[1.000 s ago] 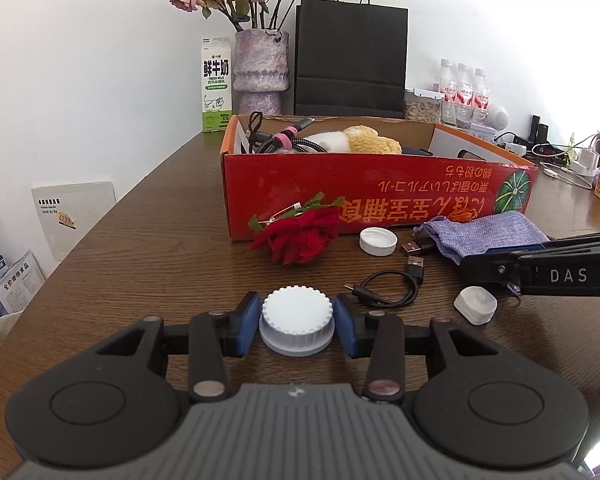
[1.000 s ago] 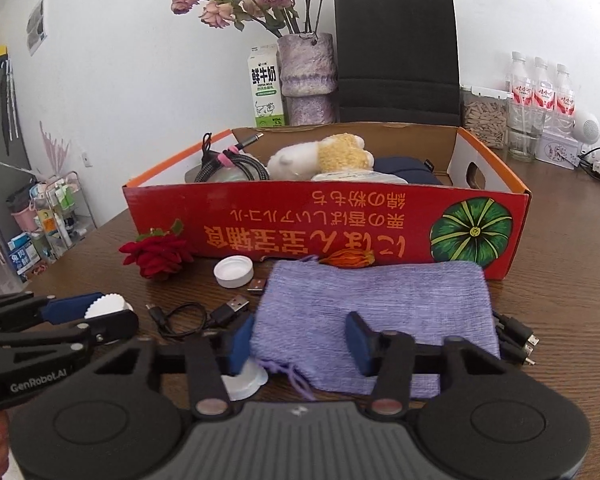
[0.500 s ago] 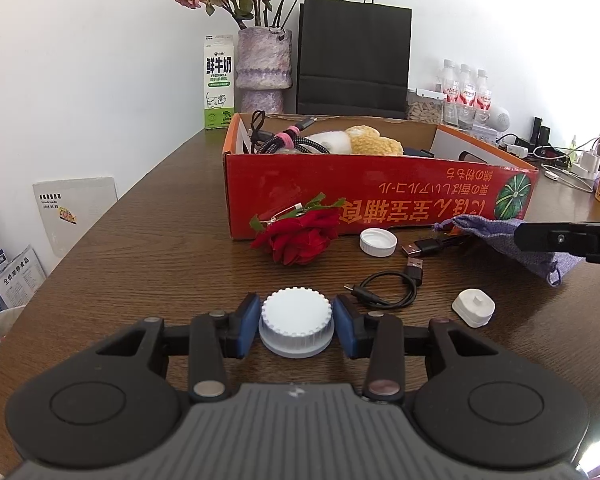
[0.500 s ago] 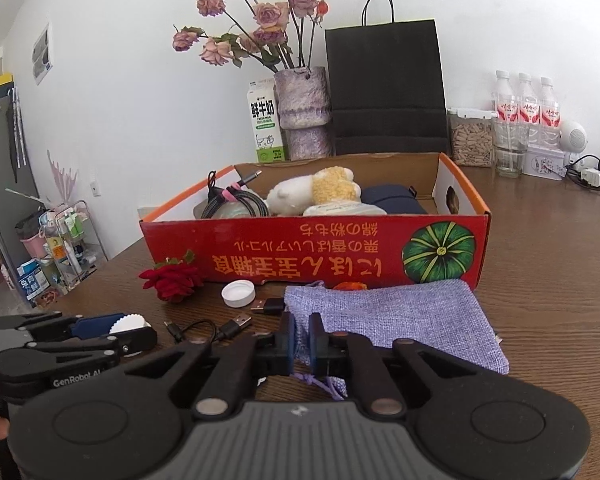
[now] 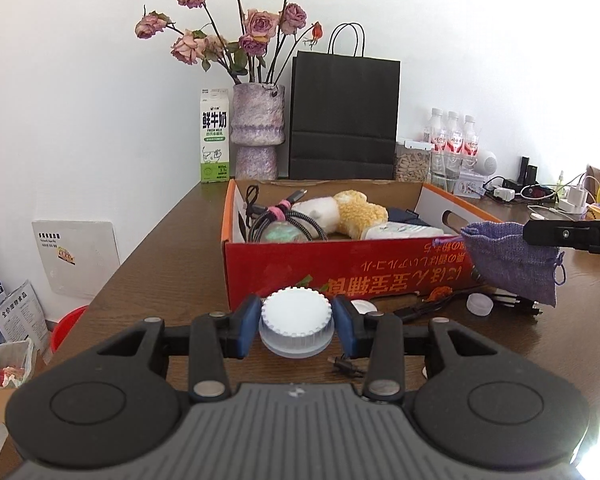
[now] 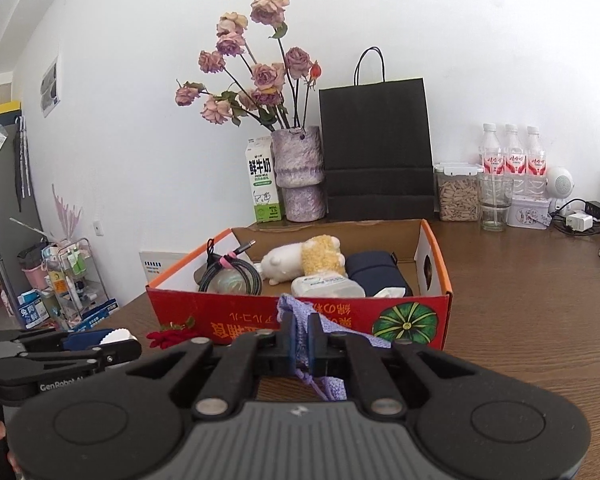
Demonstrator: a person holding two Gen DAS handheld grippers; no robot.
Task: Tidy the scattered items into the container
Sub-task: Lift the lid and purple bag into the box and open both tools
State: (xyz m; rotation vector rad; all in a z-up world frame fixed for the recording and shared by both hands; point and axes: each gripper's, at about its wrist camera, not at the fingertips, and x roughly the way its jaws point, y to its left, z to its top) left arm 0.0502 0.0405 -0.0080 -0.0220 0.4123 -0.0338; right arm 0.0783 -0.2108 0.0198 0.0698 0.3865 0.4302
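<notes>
My left gripper [image 5: 296, 322] is shut on a white ribbed lid [image 5: 296, 326] and holds it above the table, in front of the red cardboard box [image 5: 340, 264]. The right gripper [image 6: 299, 336] is shut on the edge of a purple cloth pouch [image 6: 296, 320]. In the left wrist view that pouch [image 5: 512, 260] hangs off the table by the box's front right corner. The box [image 6: 260, 316] holds a coiled cable [image 6: 230, 274], a plush toy [image 6: 300, 260], a wipes pack and a dark pouch. A red rose [image 6: 172, 336] lies before the box.
On the table in front of the box lie a small white cap [image 5: 480, 304], another cap [image 5: 364, 306] and black USB cables [image 5: 424, 308]. Behind the box stand a milk carton [image 5: 215, 136], a vase of roses [image 5: 258, 132], a black paper bag [image 5: 344, 116] and water bottles [image 5: 454, 136].
The right gripper closed on the purple pouch and lifted it off the table toward the box. The left gripper rose with the white lid and came nearer the box.
</notes>
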